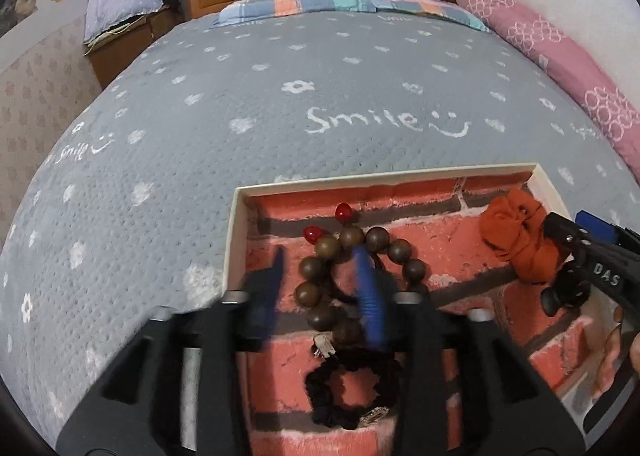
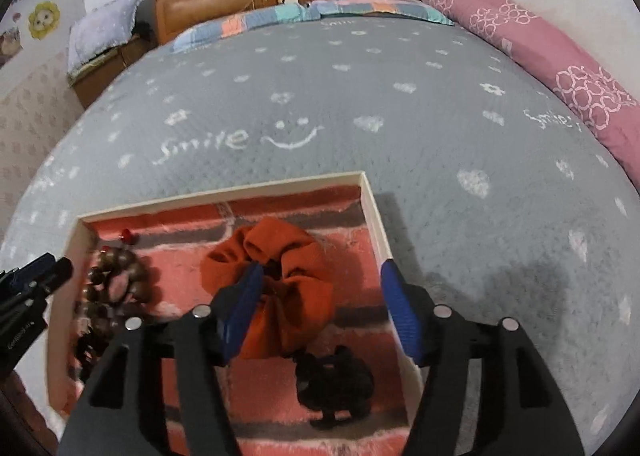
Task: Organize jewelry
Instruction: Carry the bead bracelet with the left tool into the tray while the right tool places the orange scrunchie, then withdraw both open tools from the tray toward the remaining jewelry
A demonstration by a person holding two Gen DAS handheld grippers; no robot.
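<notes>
Wooden bead bracelet (image 1: 352, 276) shows sharply only past the parted left gripper (image 1: 324, 276).

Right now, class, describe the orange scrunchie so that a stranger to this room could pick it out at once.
On the grey bedspread lies a shallow white-rimmed box lined with brick pattern. The orange scrunchie sits toward its right side, between the right gripper's open blue fingers. Unlike the brown bead bracelet and the black hair tie, it is soft, gathered orange cloth.
</notes>
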